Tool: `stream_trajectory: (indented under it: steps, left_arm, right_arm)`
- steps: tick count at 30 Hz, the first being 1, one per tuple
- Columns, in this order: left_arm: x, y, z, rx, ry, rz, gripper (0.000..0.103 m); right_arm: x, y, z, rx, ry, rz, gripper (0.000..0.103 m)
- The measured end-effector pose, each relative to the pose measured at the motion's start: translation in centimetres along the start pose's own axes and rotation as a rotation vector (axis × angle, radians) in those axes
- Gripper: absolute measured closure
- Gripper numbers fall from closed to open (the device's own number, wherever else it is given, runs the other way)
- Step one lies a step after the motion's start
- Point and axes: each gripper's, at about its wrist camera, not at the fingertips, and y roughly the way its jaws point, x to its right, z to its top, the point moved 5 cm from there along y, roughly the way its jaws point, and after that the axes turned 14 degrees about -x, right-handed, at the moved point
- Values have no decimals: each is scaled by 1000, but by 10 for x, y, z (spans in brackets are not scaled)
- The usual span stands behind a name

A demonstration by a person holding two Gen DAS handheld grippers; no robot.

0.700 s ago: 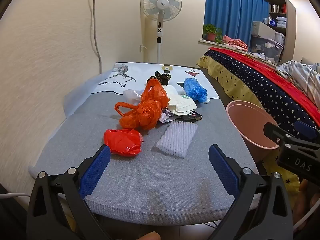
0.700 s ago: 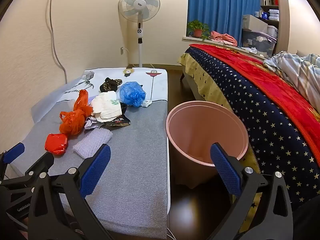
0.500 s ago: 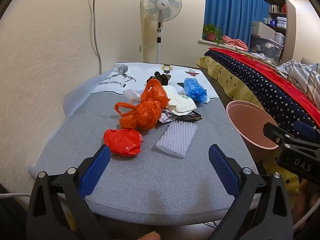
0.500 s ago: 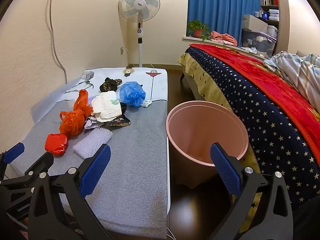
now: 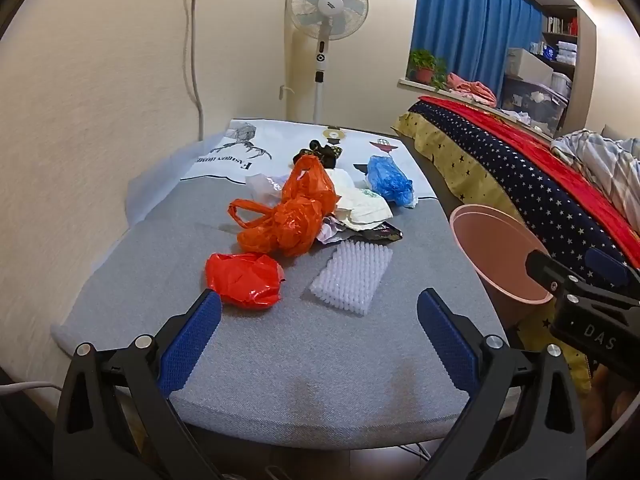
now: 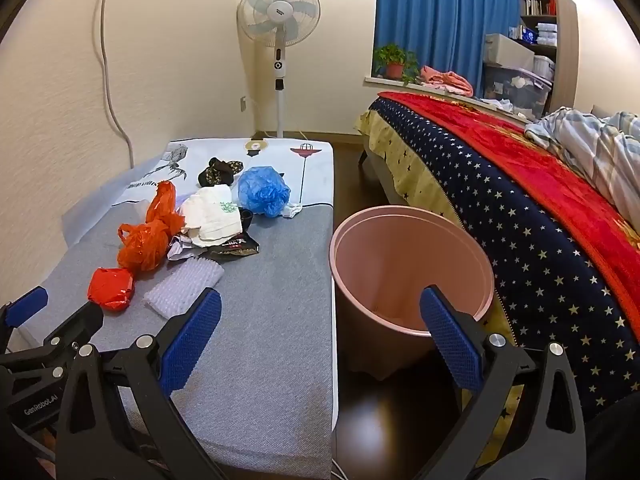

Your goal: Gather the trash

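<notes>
i have my left tool (image 5: 318, 334) spread wide with nothing between its blue pads, hanging over the near end of the grey worktop (image 5: 320, 380) and tipped downward. my right tool (image 6: 320, 334) is just as wide and also empty; through its camera the left finger sits over the worktop's right edge and the right finger over the rim of the pink bin (image 6: 412, 276). the bin stands on the dark floor in the gap between the worktop and the bed (image 6: 540, 208), touching or nearly touching the star-patterned bedspread; i cannot tell which.

the trash is all on the worktop, well ahead of both tools. nearest me is a crumpled red wrapper (image 5: 244, 278), just beyond my left tool's left fingertip. beside it to the right lies a white bubble-wrap sheet (image 5: 352, 278), flat. behind those sits an orange plastic bag (image 5: 288, 220) with a loop handle sticking out to the left. against its right side are a white folded paper bag (image 5: 366, 208) and a dark snack packet (image 5: 380, 234) with some crumpled paper under them. farther back is a blue plastic bag (image 5: 390, 180), and behind the pile a small dark bundle (image 5: 320, 152) lies on the white printed cloth (image 5: 248, 152) covering the far end. a pedestal fan (image 5: 328, 4) stands by the wall beyond.
</notes>
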Motion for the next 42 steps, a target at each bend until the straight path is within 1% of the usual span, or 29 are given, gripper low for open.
stream_trajectory:
  steps: [4, 12, 42]
  left_arm:
    - [3, 0, -1, 11, -3, 2, 8]
    - [1, -4, 0, 21, -14, 5, 8]
    - [2, -3, 0, 21, -17, 1, 8]
  right_arm:
    - [1, -4, 0, 9, 1, -5, 6]
    - [-2, -3, 0, 0, -4, 15, 7]
    - [-3, -4, -1, -5, -9, 15, 7]
